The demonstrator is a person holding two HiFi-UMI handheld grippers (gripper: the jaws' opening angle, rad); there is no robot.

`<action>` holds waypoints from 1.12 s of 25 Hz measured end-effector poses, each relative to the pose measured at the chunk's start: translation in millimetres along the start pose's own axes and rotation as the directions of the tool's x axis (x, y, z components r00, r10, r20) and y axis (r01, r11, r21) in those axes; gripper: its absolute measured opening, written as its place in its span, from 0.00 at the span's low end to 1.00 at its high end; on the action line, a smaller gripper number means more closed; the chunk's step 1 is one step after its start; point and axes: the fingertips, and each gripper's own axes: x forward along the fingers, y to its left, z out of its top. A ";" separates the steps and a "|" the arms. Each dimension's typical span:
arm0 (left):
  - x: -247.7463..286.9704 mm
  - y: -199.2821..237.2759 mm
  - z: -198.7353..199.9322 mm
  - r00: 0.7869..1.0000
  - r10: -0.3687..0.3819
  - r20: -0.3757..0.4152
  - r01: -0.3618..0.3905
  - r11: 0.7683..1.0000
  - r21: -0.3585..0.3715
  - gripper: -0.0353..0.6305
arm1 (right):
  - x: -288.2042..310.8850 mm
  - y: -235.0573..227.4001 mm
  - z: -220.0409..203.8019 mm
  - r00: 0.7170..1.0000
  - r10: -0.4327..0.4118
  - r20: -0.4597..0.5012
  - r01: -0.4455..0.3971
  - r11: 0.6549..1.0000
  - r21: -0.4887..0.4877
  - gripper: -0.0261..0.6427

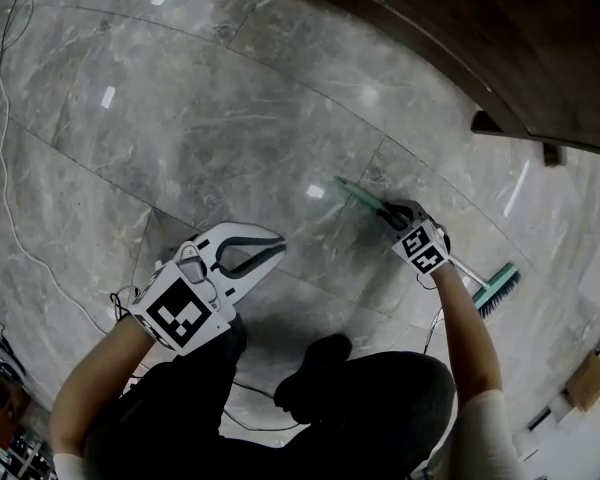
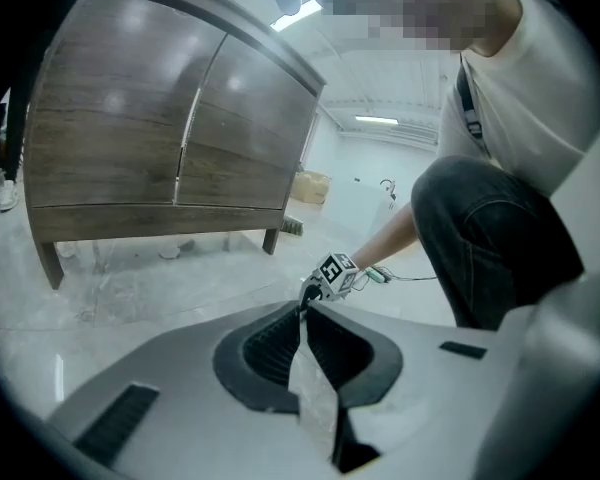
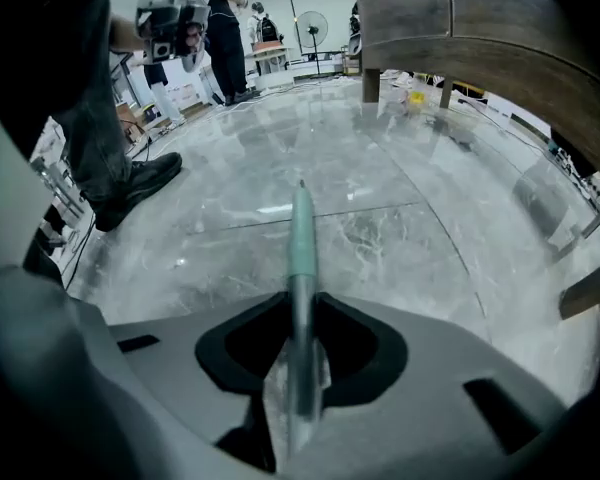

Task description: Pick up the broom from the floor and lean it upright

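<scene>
Near floor: right hand-held gripper (image 1: 396, 214), down-tilted, clamps broom (image 1: 360, 197).

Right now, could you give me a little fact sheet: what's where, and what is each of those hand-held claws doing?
setting: grey marble floor; dark wooden cabinet on legs
broom: down low along the floor, not upright
bristle head: by the person's right side
green handle: points away from the person
right gripper: jaws closed on the broom's shaft
left gripper: jaws together, holding nothing
stage: broom gripped, not yet leaned upright
</scene>
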 end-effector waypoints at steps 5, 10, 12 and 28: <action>4.0 6.6 9.8 1.000 0.007 0.022 -0.008 1.000 0.017 0.07 | -1.5 1.2 0.8 1.000 0.013 -0.007 -0.013 1.000 0.022 0.16; 9.3 9.2 31.6 0.999 -0.011 0.035 0.009 0.999 0.048 0.07 | -35.3 -5.5 21.4 0.999 -0.005 0.051 0.001 0.997 0.074 0.16; 10.4 12.8 44.2 0.999 -0.012 0.050 0.009 0.998 0.057 0.07 | -55.5 -11.3 32.9 0.996 -0.023 0.081 0.015 0.996 0.089 0.16; 20.3 23.0 138.1 0.989 -0.071 0.129 0.045 0.980 0.194 0.07 | -240.7 -79.1 97.4 0.937 -0.233 0.262 0.173 0.957 0.233 0.16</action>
